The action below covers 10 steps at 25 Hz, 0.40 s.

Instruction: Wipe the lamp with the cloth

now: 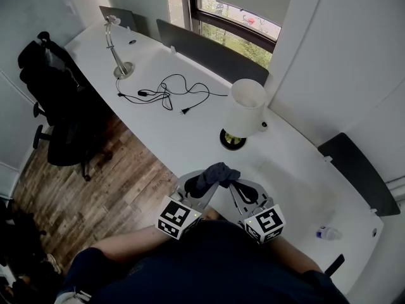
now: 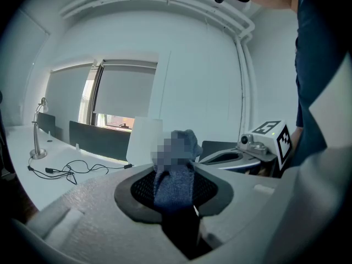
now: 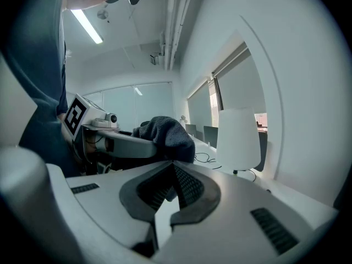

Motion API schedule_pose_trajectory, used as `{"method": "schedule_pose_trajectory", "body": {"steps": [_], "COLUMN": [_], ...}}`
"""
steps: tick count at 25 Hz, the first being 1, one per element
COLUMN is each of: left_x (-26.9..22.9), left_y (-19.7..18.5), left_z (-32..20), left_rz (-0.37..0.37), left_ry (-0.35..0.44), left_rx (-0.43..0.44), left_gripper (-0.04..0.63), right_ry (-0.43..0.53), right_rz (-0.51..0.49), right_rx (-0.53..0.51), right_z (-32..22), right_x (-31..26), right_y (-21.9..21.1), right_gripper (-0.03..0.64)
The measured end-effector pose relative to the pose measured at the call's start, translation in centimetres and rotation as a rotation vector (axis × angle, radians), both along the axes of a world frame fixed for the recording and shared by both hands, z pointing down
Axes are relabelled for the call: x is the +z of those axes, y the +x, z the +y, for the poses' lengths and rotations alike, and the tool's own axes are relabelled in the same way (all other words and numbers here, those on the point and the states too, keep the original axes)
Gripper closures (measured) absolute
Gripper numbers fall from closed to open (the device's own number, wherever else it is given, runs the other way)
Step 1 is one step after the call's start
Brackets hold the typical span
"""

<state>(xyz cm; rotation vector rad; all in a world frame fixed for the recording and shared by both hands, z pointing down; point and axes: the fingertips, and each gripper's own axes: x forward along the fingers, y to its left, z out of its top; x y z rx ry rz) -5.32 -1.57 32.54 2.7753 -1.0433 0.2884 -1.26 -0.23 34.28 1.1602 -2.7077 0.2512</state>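
Wiping not begun, by my read: cloth (image 1: 215, 175) sits bunched in left gripper (image 2: 176, 188), jaws clamped on it, clear of lamp (image 1: 245, 111). Right gripper (image 3: 175, 172) has its jaws together and empty. Lamp is near, at 12 o'clock from cloth, with bare desk (image 1: 183, 141) between. Wall crowds lamp's 2 o'clock side; loose cable (image 1: 168, 94) lies at 10 o'clock.

bare desk (image 1: 190, 145) before lamp (image 1: 245, 112), cable (image 1: 168, 94) left

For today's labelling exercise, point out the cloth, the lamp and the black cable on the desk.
cloth (image 1: 215, 172), head view, on its bunched dark blue middle.
lamp (image 1: 247, 109), head view, on the white shade.
black cable (image 1: 144, 93), head view, on the thicker block partway along it.
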Motion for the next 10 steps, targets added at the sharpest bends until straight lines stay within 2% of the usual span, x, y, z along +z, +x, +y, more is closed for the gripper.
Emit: {"method": "schedule_pose_trajectory", "body": {"steps": [10], "left_x": [0.14], "left_y": [-0.01], "left_z": [0.34], "left_rz": [0.005], "left_ry": [-0.003], "left_rx": [-0.002], "left_gripper": [0.477], "right_ry": [-0.001], "right_rz": [0.001], "right_rx": [0.001], "right_z": [0.42], "right_x": [0.16], "right_y": [-0.01], "right_gripper": [0.609]}}
